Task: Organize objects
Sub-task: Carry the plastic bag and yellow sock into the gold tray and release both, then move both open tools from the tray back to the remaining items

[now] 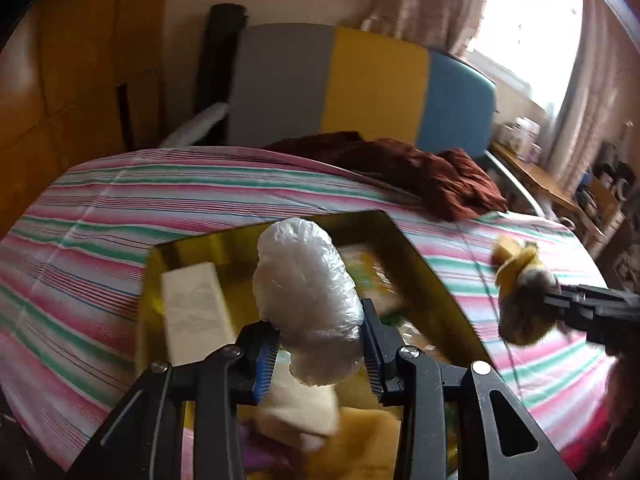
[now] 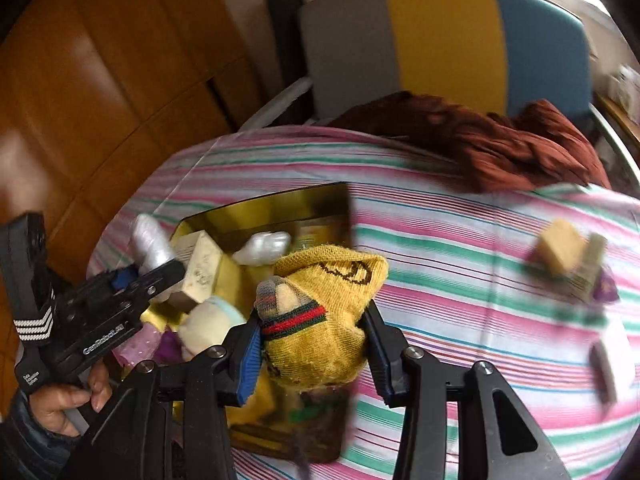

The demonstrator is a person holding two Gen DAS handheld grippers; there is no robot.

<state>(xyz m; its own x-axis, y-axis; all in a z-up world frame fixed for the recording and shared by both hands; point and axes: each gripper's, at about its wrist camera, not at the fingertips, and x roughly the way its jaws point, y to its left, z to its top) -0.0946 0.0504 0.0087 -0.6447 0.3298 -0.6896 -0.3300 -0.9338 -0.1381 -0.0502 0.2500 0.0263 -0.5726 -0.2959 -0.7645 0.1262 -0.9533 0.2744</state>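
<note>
We hold two bundles: our left gripper (image 1: 320,356) clamps one crinkly clear plastic bag roll (image 1: 308,300), our right gripper (image 2: 316,356) one knitted yellow sock (image 2: 324,320). Both hang over one shiny gold rectangular box (image 1: 420,280), frame centre, on the striped bedsheet (image 1: 100,208).

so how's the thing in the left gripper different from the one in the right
The left gripper holds a bundle of clear crinkled plastic, whitish and shiny; the right gripper holds a yellow knitted sock with red and green stripes, matte and soft. The plastic stands over the gold box; the sock is at the box's edge. Both are pinched between jaws, above the striped bedsheet.
</note>
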